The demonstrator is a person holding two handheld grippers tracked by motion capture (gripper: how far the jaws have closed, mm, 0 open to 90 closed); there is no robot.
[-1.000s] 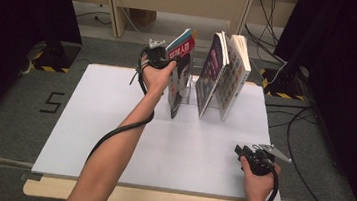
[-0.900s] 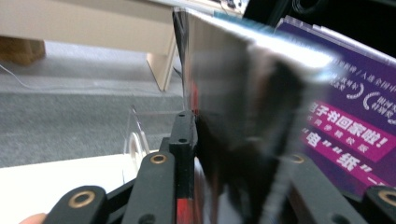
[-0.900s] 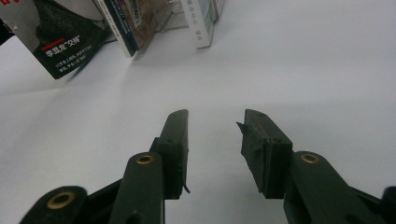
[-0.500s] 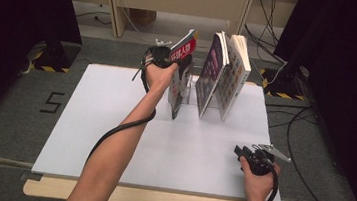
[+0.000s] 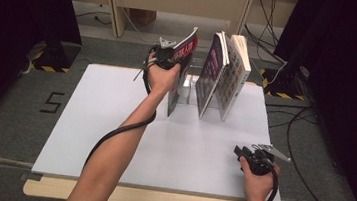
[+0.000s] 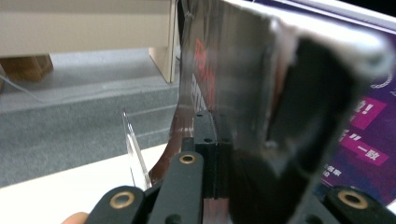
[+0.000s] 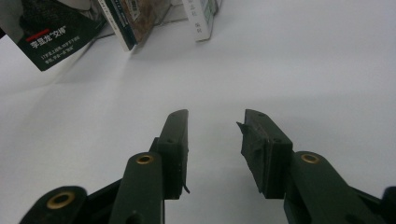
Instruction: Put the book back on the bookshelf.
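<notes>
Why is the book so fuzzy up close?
In the left gripper view the book sits right against the camera, out of focus and shiny with glare; in the high view it looks sharper; in the right gripper view the table is washed out bright.

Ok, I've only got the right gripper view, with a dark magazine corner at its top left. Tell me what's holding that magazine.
Observer: The left gripper is shut on the magazine, clamped on its top edge.
Operator: Give me the cover side I can't see.
Observer: The side that faces the left hand is red with white lettering.
Operator: Now describe the books next to it, higher up than their bottom edges.
Observer: The purple book and the thick patterned book lean together at the top and spread apart at the bottom, in a clear stand.
</notes>
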